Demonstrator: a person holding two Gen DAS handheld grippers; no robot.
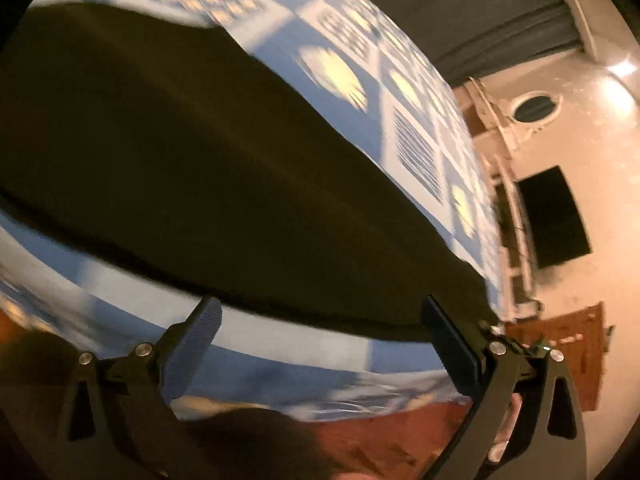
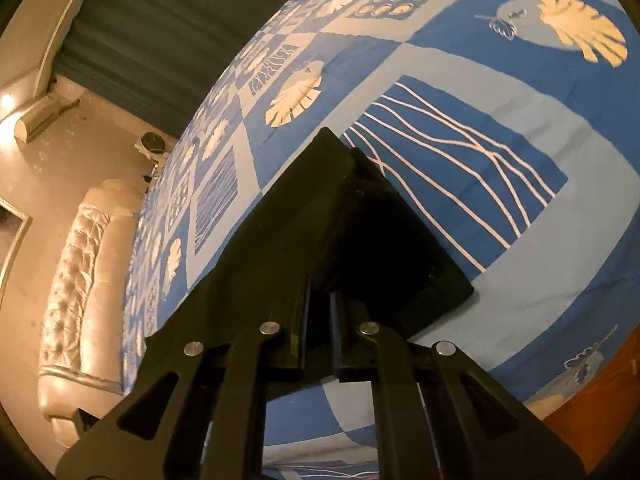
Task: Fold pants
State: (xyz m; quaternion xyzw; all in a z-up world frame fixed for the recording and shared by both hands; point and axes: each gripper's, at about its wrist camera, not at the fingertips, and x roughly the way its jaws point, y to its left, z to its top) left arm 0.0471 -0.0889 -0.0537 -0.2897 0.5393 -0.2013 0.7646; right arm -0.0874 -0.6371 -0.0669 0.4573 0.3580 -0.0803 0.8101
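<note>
left gripper (image 1: 320, 320) spread wide, empty, beside pants (image 1: 200, 168) | right gripper (image 2: 320, 304) clamped on pants | bedsheet (image 2: 500, 80) beneath

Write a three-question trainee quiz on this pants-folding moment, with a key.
1. True or false: the right claw is shut on the pants.
2. The left claw is: A open, B shut on the pants, C out of view.
3. Fill in: the pants lie on a blue patterned ____.

Key: 1 true; 2 A; 3 bedsheet.
</note>
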